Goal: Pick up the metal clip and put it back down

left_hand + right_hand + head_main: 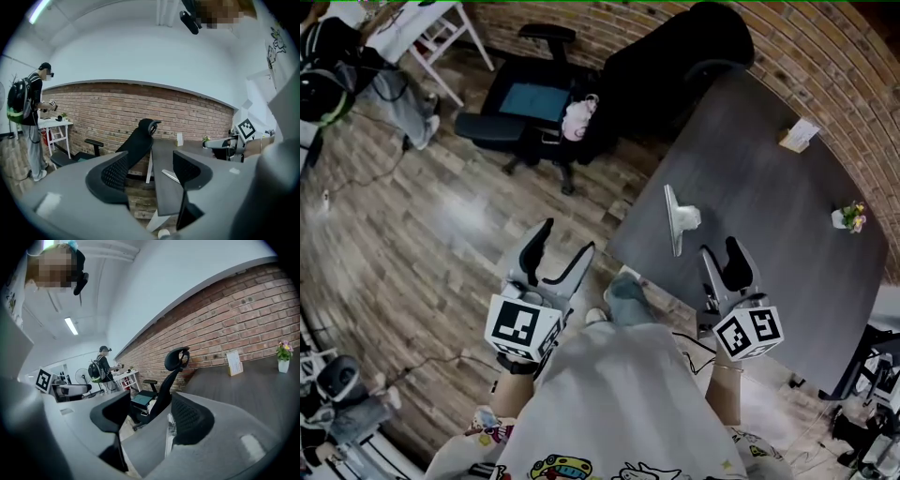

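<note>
"Looking at the left side first, how does the person hold the left gripper (pixel 569 236)?" asks the first speaker.

"Out in front of the body, above the wooden floor (pixel 441 216) and short of the desk (pixel 787 244)," says the second. "It points forward and a little downward. The forearm comes up from the bottom of the head view, and the marker cube (pixel 523 326) sits at the back end, nearest the person. Its jaws stand wide apart with nothing in them. Its own view shows only the desk's corner and a black office chair (pixel 140 140) through the gap."

"And the metal clip (pixel 678 217)?"

"It sits on the desk near the corner closest to the person. In the head view it is between the two grippers but ahead of both. Nothing touches it."

"Then the right gripper (pixel 719 248)?"

"The person holds it about level with the left one and well apart from it, also tilted slightly down. In the head view its tips overlap the desk's near edge, just right of the clip. The jaws are spread wide and grip nothing. In the right gripper view the clip shows in the gap, beyond the tips."

"Further right?"

"A small card stand (pixel 799 134) near the brick wall (pixel 825 56), and a little flower pot (pixel 849 217). Both are well away from the clip."
</note>
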